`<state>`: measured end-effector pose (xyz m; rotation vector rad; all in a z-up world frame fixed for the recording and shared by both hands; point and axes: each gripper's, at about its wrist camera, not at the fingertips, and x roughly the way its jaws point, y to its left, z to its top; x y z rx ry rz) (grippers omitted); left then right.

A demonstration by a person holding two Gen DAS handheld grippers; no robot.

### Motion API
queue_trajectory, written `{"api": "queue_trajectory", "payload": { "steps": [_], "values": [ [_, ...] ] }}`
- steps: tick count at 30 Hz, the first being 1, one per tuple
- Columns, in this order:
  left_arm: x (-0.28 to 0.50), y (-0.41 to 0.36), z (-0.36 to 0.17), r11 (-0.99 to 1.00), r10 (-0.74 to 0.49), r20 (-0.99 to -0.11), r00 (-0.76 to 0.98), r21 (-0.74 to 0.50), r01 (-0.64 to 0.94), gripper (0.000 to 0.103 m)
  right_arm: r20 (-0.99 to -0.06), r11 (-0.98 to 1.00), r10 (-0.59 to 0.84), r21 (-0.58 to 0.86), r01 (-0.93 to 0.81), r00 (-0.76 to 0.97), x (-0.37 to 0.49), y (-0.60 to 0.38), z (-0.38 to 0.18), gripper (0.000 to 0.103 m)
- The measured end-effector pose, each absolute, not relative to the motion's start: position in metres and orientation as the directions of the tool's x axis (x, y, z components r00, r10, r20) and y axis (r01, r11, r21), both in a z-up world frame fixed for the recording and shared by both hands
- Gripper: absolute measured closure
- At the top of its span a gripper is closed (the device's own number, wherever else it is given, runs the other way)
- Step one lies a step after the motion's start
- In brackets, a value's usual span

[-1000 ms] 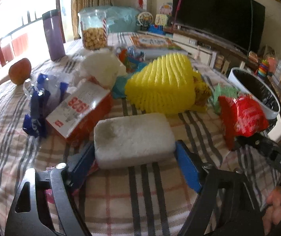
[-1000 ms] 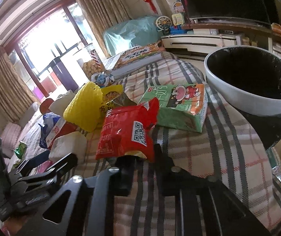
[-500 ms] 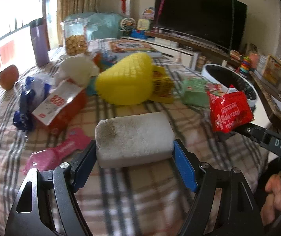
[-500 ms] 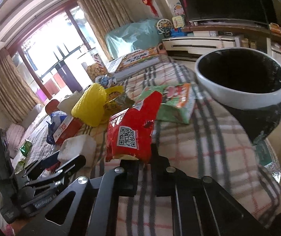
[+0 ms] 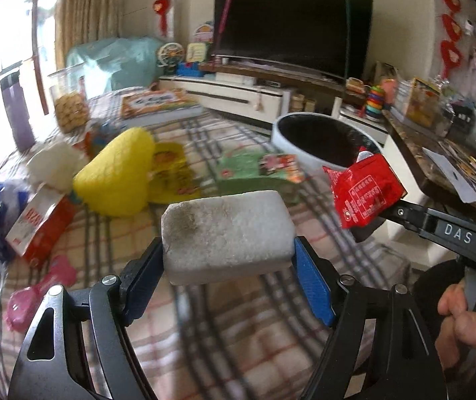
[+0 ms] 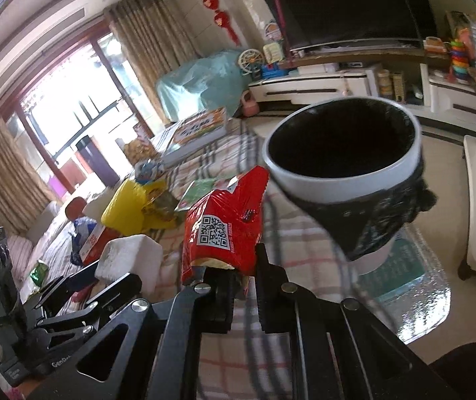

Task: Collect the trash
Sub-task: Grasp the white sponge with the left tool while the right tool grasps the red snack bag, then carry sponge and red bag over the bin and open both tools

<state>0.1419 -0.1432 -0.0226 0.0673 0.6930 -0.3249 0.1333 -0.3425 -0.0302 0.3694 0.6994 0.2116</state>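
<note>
Left gripper (image 5: 227, 260): we see its blue-padded fingers (image 5: 313, 285) clamped on the two short ends of a white foam block (image 5: 226, 233), held clear above the worktop (image 5: 238, 320).
Foam block: rectangular with rounded corners, grainy, pitted surface, a grey smudge on the upper left face; it spans the whole gap between the pads.
Right gripper (image 6: 243, 266): black fingers (image 6: 268, 280) pinched onto the lower edge of a red snack packet (image 6: 224, 226).
Red packet: glossy crinkled film, white QR patch on the side we see from the right wrist, crimped top seam; it stands up from the fingers and leans toward the bin. From the left wrist it (image 5: 364, 193) overlaps the bin's near rim.
Trash bin (image 6: 341, 153): round, smooth white rim, lined with a black plastic bag whose loose film is bunched below the rim; it stands just beyond the worktop's edge, on the floor side.
Worktop: covered by a plaid cloth, beige with grey and pink stripes.
Left on the cloth: yellow foam fruit netting (image 5: 117, 176), ribbed and domed; a flat yellow wrapper (image 5: 174, 173) touching it; a green carton (image 5: 254, 173) lying flat near the bin; a red-and-white box (image 5: 37, 226); a pink wrapper (image 5: 37, 296) near the left fingers.
Further back: clear jar of round snacks (image 5: 69, 106), purple tumbler (image 5: 16, 110); both blurred.
</note>
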Motion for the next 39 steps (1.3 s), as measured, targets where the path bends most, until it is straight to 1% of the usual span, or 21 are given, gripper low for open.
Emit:
{"api": "queue_trajectory", "payload": {
  "steps": [16, 39],
  "values": [
    [0.172, -0.209, -0.009, 0.903, -0.336, -0.631, 0.699, -0.004, 0.43, 0.026, -0.59, 0.912, 0.22, 0.406, 0.05, 0.777, 0.15, -0.408, -0.021, 0.093],
    [0.239, -0.272, 0.0, 0.863, -0.372, -0.667, 0.645, 0.007, 0.505, 0.025, -0.631, 0.908, 0.191, 0.405, 0.109, 0.752, 0.213, -0.46, -0.019, 0.092]
  ]
}}
